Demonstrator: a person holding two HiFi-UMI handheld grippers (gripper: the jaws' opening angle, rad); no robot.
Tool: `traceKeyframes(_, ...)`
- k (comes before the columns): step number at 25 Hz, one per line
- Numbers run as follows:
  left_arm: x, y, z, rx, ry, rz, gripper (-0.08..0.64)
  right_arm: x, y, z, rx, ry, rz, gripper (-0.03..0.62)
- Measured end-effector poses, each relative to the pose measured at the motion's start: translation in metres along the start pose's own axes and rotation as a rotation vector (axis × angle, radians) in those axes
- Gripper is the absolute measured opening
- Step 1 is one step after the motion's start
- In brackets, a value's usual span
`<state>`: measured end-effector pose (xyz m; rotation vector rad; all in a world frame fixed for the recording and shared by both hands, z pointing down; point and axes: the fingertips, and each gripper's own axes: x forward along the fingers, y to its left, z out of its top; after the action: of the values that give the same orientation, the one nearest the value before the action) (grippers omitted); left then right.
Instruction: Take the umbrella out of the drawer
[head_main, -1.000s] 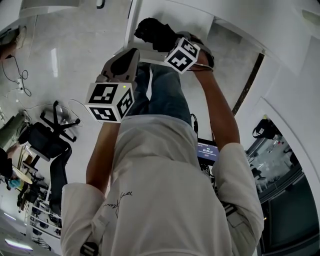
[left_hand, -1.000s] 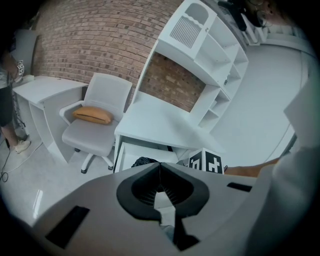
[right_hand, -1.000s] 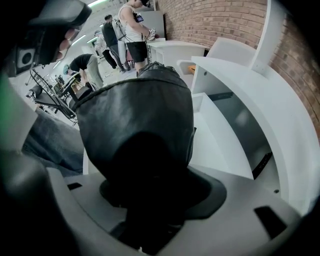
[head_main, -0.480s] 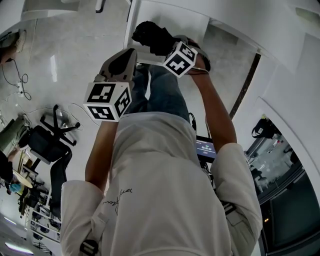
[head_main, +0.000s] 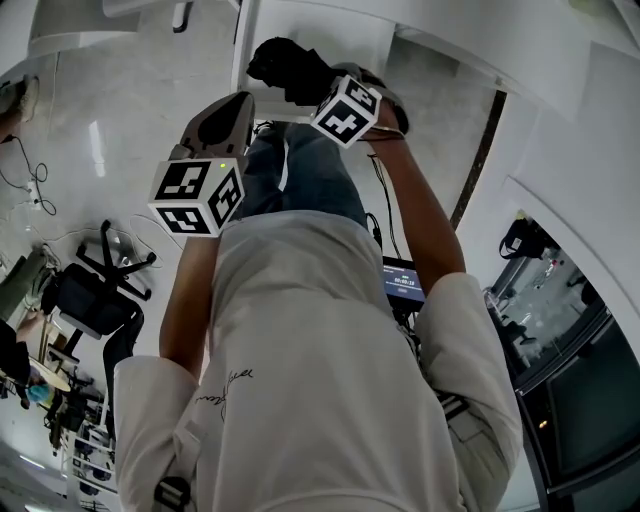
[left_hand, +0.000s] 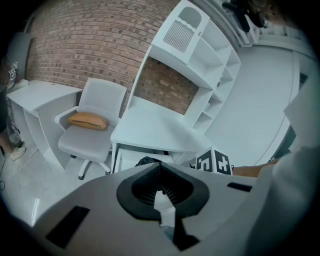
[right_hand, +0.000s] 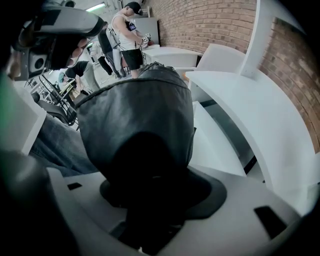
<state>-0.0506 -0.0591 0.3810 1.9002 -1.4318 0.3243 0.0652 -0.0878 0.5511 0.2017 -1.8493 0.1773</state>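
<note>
A folded black umbrella in its dark sleeve is held in my right gripper, which is shut on its lower end. In the right gripper view the umbrella fills the middle and hides the jaws. It hangs above the open white drawer under the white desk. My left gripper is beside it on the left, shut with nothing in it; in the left gripper view its ridged pads meet. The umbrella peeks just over those jaws.
A white office chair with an orange cushion stands left of the desk. White shelving rises behind it against a brick wall. Cables and a black chair are on the floor at left. Other people stand in the distance.
Both grippers and the held umbrella have drifted slightly up and to the left in the head view. The grip on the umbrella is unchanged.
</note>
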Motion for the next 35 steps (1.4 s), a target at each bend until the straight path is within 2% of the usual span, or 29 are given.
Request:
traceKeyframes(2,-0.002,-0.001,0.003,-0.007,-0.009,-0.009,0.017,-0.002,-0.001,0.002,0.005,-0.009,-0.006,0.244)
traceKeyframes(7,0.001,-0.015,-0.005,0.054,0.017,-0.043,0.017,-0.011,-0.001,0.005,0.024,-0.025,-0.015,0.244)
traceKeyframes(26,-0.010,-0.029,0.001,0.105,0.023,-0.117,0.017,-0.055,0.003,0.016,0.144,-0.118,-0.037,0.243)
traceKeyframes(35,-0.016,-0.027,0.012,0.115,0.007,-0.133,0.017,-0.075,0.006,0.028,0.160,-0.163,-0.065,0.242)
